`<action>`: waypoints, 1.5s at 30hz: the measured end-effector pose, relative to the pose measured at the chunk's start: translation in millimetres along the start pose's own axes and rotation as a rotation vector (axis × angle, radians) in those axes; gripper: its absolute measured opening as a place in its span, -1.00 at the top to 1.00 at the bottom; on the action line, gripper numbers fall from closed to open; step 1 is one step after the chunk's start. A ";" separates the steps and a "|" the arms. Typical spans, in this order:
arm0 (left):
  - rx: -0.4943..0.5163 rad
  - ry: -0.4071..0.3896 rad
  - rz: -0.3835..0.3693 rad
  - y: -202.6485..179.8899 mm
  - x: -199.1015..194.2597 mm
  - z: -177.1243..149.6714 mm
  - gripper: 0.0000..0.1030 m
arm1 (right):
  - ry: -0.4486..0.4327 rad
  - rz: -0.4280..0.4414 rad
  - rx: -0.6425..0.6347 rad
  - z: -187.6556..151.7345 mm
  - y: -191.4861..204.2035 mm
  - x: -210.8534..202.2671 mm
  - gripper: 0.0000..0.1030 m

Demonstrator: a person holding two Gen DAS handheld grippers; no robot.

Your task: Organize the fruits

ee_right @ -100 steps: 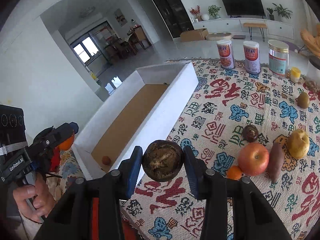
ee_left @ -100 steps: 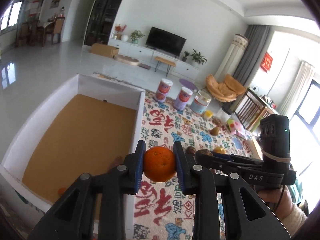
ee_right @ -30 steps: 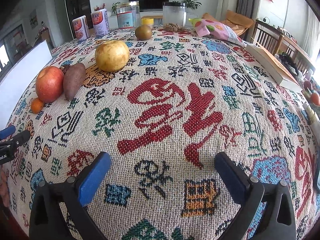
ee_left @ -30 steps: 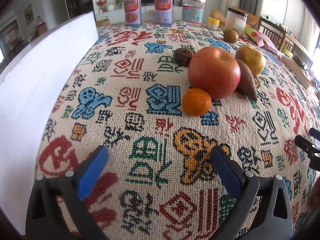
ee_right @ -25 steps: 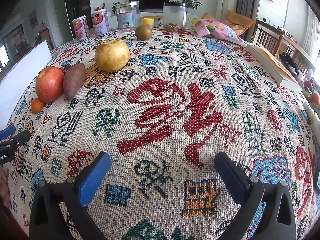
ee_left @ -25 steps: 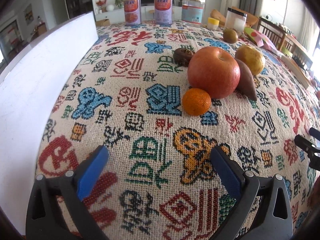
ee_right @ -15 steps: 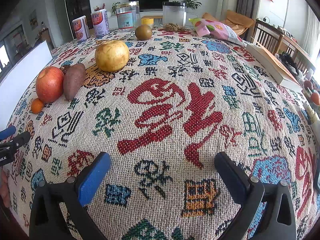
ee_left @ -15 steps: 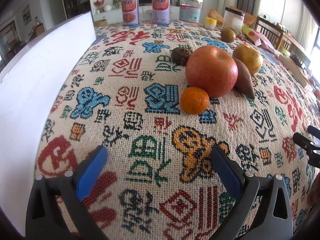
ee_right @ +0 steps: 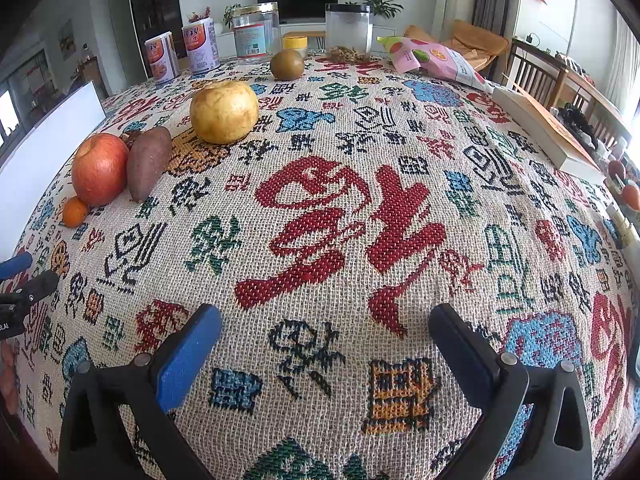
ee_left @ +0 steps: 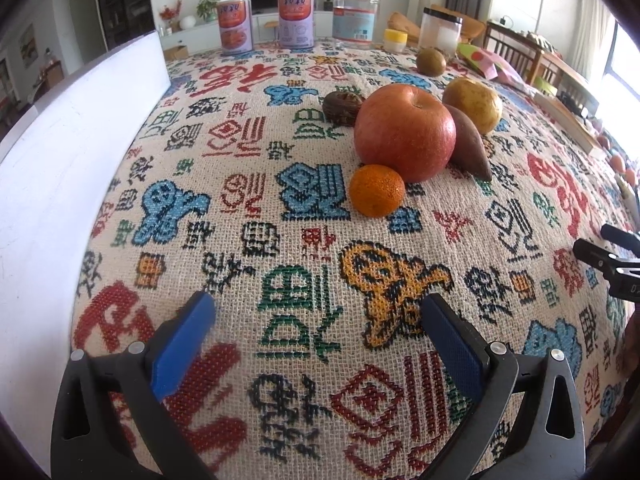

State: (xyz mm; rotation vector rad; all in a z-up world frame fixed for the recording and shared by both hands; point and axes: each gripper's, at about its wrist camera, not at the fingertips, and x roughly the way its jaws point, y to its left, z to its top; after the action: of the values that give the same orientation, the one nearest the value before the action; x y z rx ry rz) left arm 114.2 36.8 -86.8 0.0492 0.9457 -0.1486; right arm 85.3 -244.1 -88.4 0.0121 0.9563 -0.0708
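Jaws wide apart on left gripper [ee_left: 316, 326] and right gripper [ee_right: 324, 334], holding nothing. Ahead on the worktop cloth [ee_left: 280, 264]: one small orange [ee_left: 376, 195] touching one apple [ee_left: 404, 136], one sweet potato [ee_left: 468, 142], one pear [ee_left: 474, 104]. White box [ee_left: 60, 168] beside, inside hidden. Two cans [ee_left: 235, 24].

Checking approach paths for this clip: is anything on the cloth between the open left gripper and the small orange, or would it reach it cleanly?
Nothing visible blocks it. Only bare tablecloth lies between the left gripper and the small orange. The red apple touches the orange's far side, behind it, not in the path.
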 end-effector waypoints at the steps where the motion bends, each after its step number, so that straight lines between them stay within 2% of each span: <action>1: 0.002 -0.001 -0.005 1.3 -0.3 -0.2 -0.98 | 0.000 0.000 0.000 -0.1 0.1 0.0 -1.00; 13: 0.034 -0.003 -0.017 3.1 -1.1 -1.8 -0.99 | -0.001 0.003 -0.001 0.0 0.0 0.0 -1.00; 20: -0.008 -0.011 -0.006 16.8 -1.0 -1.3 -0.99 | -0.003 -0.001 0.006 0.9 1.0 -0.5 -0.98; 21: -0.001 -0.009 0.005 14.7 -0.3 -1.3 -0.99 | -0.007 0.009 0.026 1.7 1.7 -1.8 -0.95; 23: -0.006 -0.011 0.001 15.5 -0.3 -0.8 -0.99 | -0.016 0.083 0.059 10.1 9.5 -4.8 -0.77; 25: -0.007 -0.011 0.000 15.5 -0.3 -0.8 -0.99 | -0.016 0.161 0.045 26.2 26.6 -3.1 -0.70; 27: -0.008 -0.011 -0.002 15.7 -0.2 -0.7 -0.99 | -0.024 0.232 0.017 45.3 47.6 2.3 -0.52; 29: -0.009 -0.012 -0.005 16.2 -0.2 -0.8 -0.99 | -0.029 0.255 -0.033 64.9 70.9 12.8 -0.38; 32: -0.011 -0.013 -0.007 16.6 -0.1 -0.4 -0.99 | -0.011 0.299 -0.100 87.1 100.0 30.0 -0.28; 35: -0.011 -0.013 -0.005 16.8 0.0 -0.2 -0.99 | 0.031 0.296 -0.140 99.4 119.1 45.6 -0.01; 39: -0.012 -0.014 -0.006 17.5 -0.4 -0.2 -0.99 | 0.058 0.279 -0.180 107.7 135.2 59.6 0.02; 40: -0.012 -0.013 -0.006 17.5 -0.4 -0.2 -0.99 | 0.063 0.274 -0.196 109.6 136.0 62.4 0.07; 41: -0.012 -0.013 -0.006 17.5 -0.4 -0.2 -0.99 | 0.064 0.274 -0.203 109.9 137.2 61.8 0.21; 45: -0.010 -0.012 -0.004 17.2 -0.5 0.0 -0.99 | 0.088 0.298 -0.200 96.7 124.9 53.2 0.24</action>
State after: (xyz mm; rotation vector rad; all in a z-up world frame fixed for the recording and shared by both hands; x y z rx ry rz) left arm 116.5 53.9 -86.8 0.0368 0.9343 -0.1474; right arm 202.9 -126.4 -78.7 -0.0271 1.0364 0.3029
